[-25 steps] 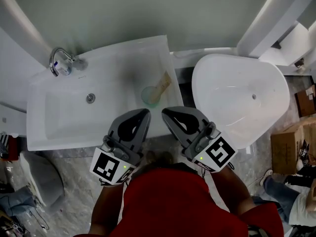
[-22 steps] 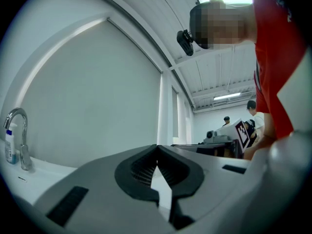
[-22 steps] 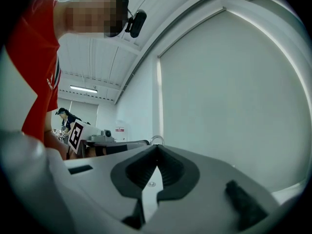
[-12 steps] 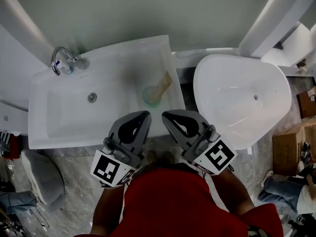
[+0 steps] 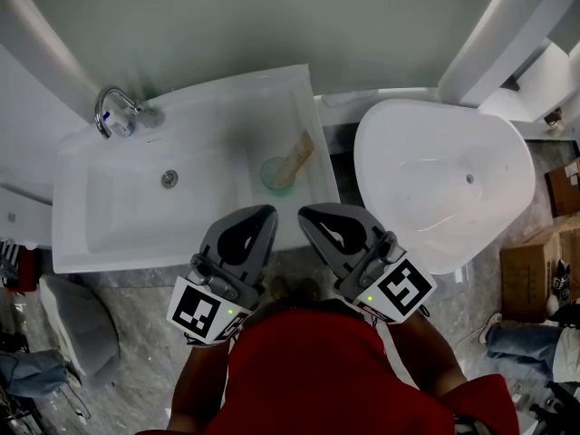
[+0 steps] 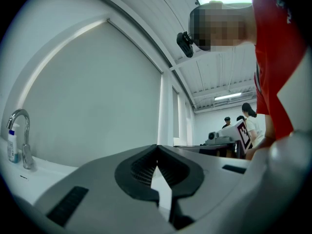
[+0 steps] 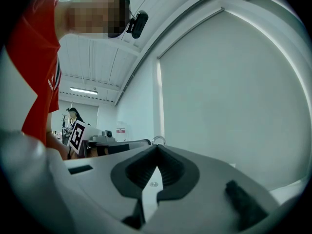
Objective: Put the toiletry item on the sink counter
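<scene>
A translucent green cup stands on the right side of the white sink counter, with a tan toiletry item leaning out of it. Both grippers hover side by side just in front of the counter's near edge, below the cup. My left gripper is shut with nothing in it, its tips meeting in the left gripper view. My right gripper is shut and empty too, jaws closed in the right gripper view.
A chrome faucet with a small bottle beside it stands at the counter's back left, and the basin drain lies in the middle. A white tub sits right of the counter. Cardboard boxes lie on the floor at far right.
</scene>
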A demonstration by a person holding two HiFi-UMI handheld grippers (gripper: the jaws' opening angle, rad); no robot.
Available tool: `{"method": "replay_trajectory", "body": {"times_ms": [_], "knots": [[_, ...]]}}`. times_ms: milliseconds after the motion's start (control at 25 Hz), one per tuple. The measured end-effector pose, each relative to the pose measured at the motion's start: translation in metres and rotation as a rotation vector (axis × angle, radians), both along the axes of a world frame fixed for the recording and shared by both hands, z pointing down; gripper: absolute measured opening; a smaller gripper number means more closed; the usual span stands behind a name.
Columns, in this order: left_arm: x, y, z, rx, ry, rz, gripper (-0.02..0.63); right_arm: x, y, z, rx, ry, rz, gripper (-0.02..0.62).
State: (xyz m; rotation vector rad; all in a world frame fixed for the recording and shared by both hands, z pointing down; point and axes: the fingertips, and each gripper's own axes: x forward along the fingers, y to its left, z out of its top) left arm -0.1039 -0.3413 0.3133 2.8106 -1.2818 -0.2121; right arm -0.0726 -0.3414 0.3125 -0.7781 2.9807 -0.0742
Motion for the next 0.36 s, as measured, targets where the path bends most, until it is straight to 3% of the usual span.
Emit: {"method": "replay_trajectory", "body": {"times_ms": [360], "knots": [[-0.0019,0.0049,-0.0007,0.004,0.001,-0.003,0.017,-0.0015,0.0050,-0.0007,0.008,0.003,-0.007,0.028]]}}
